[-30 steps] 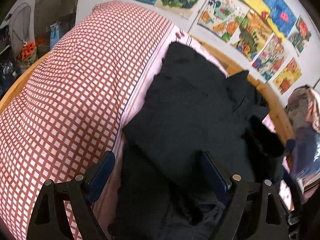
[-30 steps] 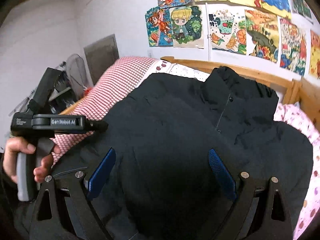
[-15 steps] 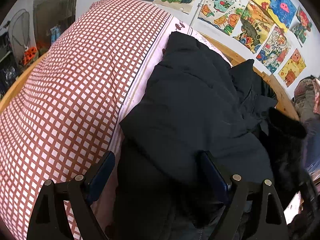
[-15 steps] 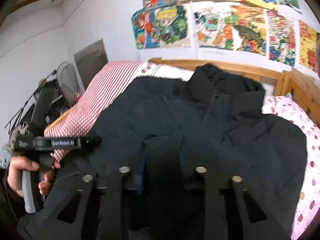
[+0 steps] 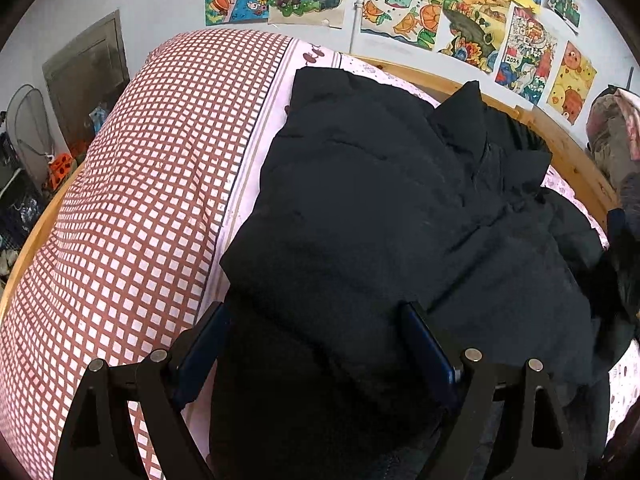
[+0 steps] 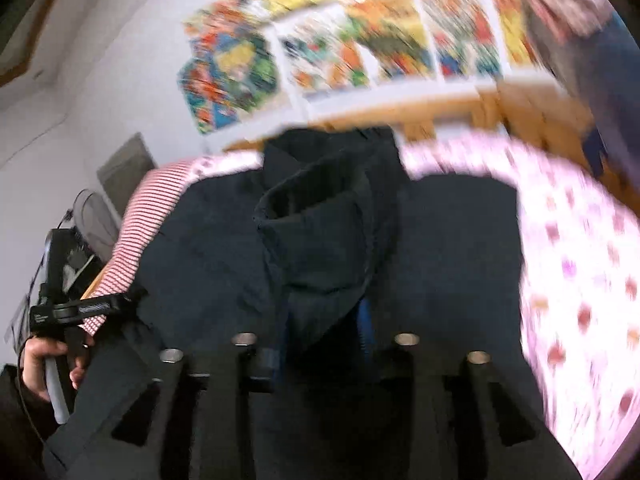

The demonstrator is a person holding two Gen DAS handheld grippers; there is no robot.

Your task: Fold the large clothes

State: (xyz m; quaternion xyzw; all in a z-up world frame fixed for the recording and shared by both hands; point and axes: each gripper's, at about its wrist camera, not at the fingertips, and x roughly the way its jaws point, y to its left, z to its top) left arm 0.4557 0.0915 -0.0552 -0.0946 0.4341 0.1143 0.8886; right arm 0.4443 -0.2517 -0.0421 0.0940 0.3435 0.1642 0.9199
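A big black padded jacket lies spread on the bed, collar toward the wooden headboard. My left gripper hovers open over the jacket's near left part, blue pads wide apart with nothing between them. In the right wrist view my right gripper is shut on a raised fold of the jacket, which stands up in front of the lens. That view is blurred by motion. The left gripper also shows there at the left edge, held in a person's hand.
A red-and-white checked quilt bulges along the jacket's left side. A pink spotted sheet lies to the right. The wooden bed frame curves behind, under a wall of colourful drawings. A fan stands far left.
My right gripper went from open to shut on a fold of the jacket and has pulled it up; its view now swings and blurs. The left gripper stays open and has barely shifted.
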